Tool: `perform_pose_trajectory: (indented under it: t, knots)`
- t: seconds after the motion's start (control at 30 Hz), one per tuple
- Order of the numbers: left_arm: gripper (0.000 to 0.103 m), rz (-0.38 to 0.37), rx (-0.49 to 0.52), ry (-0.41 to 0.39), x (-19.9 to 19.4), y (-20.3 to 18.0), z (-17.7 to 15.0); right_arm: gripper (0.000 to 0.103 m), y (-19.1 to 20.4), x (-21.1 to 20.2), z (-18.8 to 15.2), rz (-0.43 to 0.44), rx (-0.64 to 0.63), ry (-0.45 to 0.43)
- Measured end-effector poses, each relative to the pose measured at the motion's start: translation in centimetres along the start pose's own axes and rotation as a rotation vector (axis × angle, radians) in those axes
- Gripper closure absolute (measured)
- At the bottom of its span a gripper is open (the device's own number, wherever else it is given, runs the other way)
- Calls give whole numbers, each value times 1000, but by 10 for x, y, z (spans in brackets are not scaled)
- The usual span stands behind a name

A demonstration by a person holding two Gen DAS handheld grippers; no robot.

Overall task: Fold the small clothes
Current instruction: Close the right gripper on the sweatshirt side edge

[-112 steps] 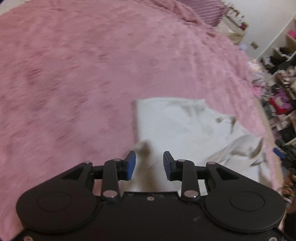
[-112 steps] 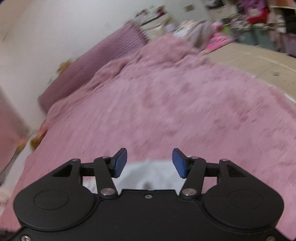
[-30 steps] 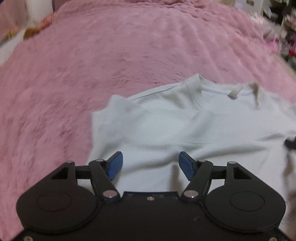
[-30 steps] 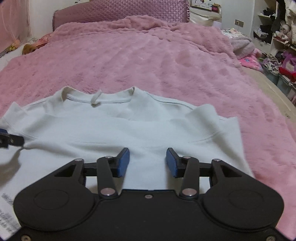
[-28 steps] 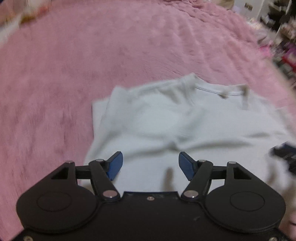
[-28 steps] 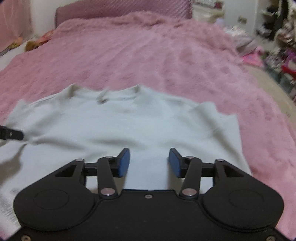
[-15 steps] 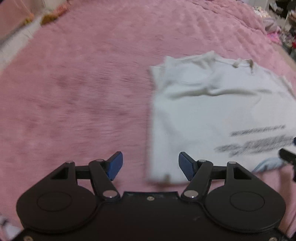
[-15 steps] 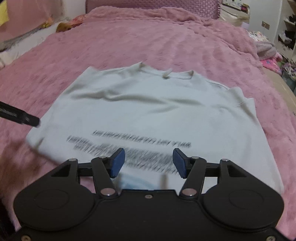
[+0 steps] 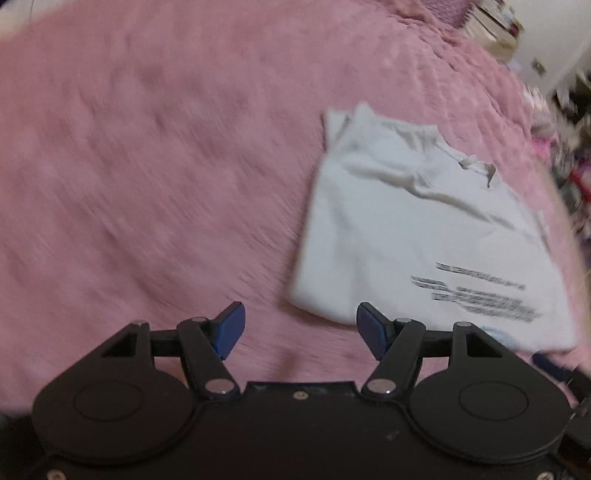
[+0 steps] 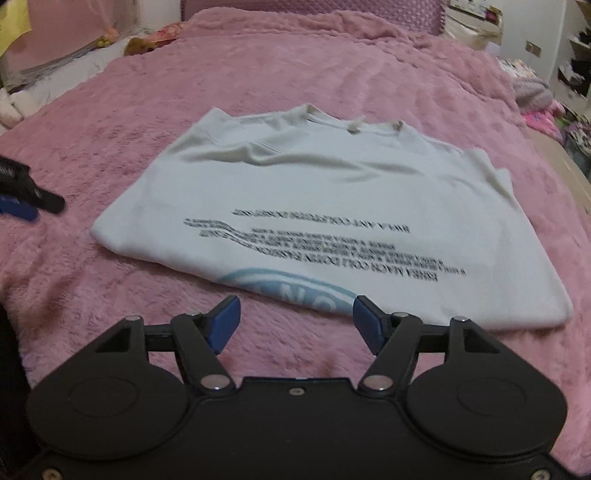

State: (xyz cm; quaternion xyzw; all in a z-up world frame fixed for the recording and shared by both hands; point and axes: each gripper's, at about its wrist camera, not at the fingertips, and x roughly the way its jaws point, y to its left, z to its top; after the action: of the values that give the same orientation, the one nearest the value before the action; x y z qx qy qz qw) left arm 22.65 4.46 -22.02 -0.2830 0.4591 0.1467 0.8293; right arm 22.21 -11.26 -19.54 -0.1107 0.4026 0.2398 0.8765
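A pale grey-white T-shirt (image 10: 332,199) lies flat on the pink fluffy blanket (image 10: 110,122), collar at the far end, black printed text and a light blue round logo near its front edge. In the left wrist view the T-shirt (image 9: 417,229) sits to the right. My left gripper (image 9: 299,328) hangs open over bare blanket (image 9: 147,166), just left of the shirt's near corner, nothing between its fingers. My right gripper (image 10: 293,321) is above the shirt's front edge; its jaws are opening and hold nothing. The left gripper's tip (image 10: 22,201) shows at the left edge of the right wrist view.
The blanket covers a wide bed. A purple headboard (image 10: 314,7) stands at the far end. Soft toys (image 10: 140,44) and papers lie at the back left. Cluttered shelves and boxes (image 10: 569,74) line the right side beyond the bed's edge.
Both grippers pulled back from over the shirt toward its near edge, and the printed text and logo came into view. The left one swung out to the shirt's left. The right jaws widened.
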Motion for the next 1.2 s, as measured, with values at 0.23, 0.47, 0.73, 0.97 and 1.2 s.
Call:
perform_pose_trajectory:
  t: [0.23, 0.47, 0.73, 0.97, 1.2]
  knots:
    - [35, -94, -185, -6, 41, 1, -24, 39, -31, 7, -9, 21, 114, -43]
    - [35, -217, -279, -45, 44, 13, -21, 39, -56, 12, -6, -3, 153, -48]
    - [35, -291, -346, -74, 58, 23, -17, 34, -182, 16, -39, 180, 765, -22]
    - [42, -338, -392, -86, 60, 31, -17, 34, -234, 26, -77, 224, 1113, -86]
    - [50, -394, -427, -91, 66, 37, -18, 43, -239, 37, -79, 164, 1200, -210]
